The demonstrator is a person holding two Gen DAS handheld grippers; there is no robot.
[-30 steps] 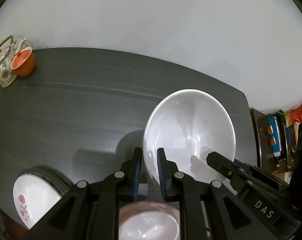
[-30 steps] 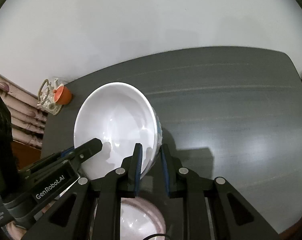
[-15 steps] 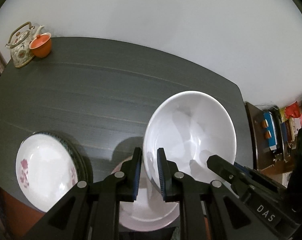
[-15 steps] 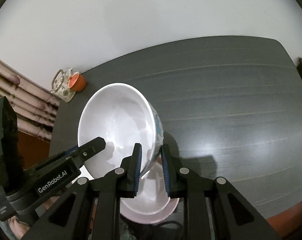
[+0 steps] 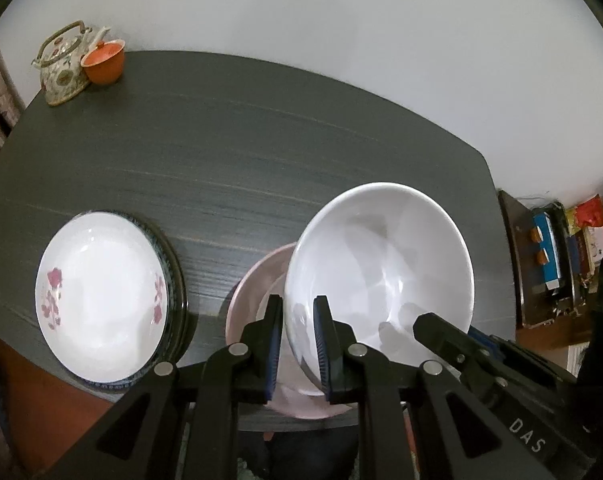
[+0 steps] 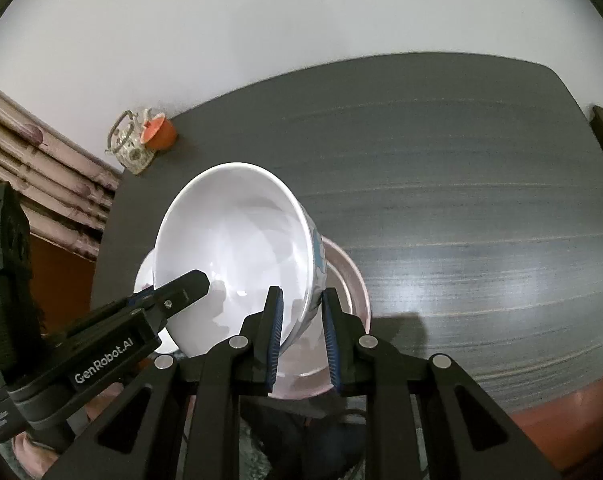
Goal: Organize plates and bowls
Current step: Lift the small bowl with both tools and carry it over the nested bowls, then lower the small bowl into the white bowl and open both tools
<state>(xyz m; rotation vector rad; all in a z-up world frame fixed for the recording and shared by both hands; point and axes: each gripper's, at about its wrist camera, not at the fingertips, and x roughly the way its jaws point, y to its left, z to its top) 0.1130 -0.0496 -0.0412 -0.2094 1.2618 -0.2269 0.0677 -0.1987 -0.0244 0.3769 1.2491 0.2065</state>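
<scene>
Both pinching opposite rims of deep white ceramic bowl (image 5: 381, 272): left gripper (image 5: 297, 344), right gripper (image 6: 301, 336). Keep level; lower centred into pink shallow bowl (image 5: 257, 292) on dark desk (image 5: 221, 152).

Glossy ceramic bowl (image 5: 381, 264), matt table (image 5: 221, 152)

Teapot (image 5: 61, 70): patterned, hoop handle, at the far left corner of the table.
Cup (image 5: 104, 61): orange, touching the teapot's right side.
Table (image 5: 261, 140): dark grey, streaked grain.
Wall (image 5: 341, 20): plain white.
Shelf (image 5: 549, 256): right of the table, crowded with coloured boxes.
</scene>
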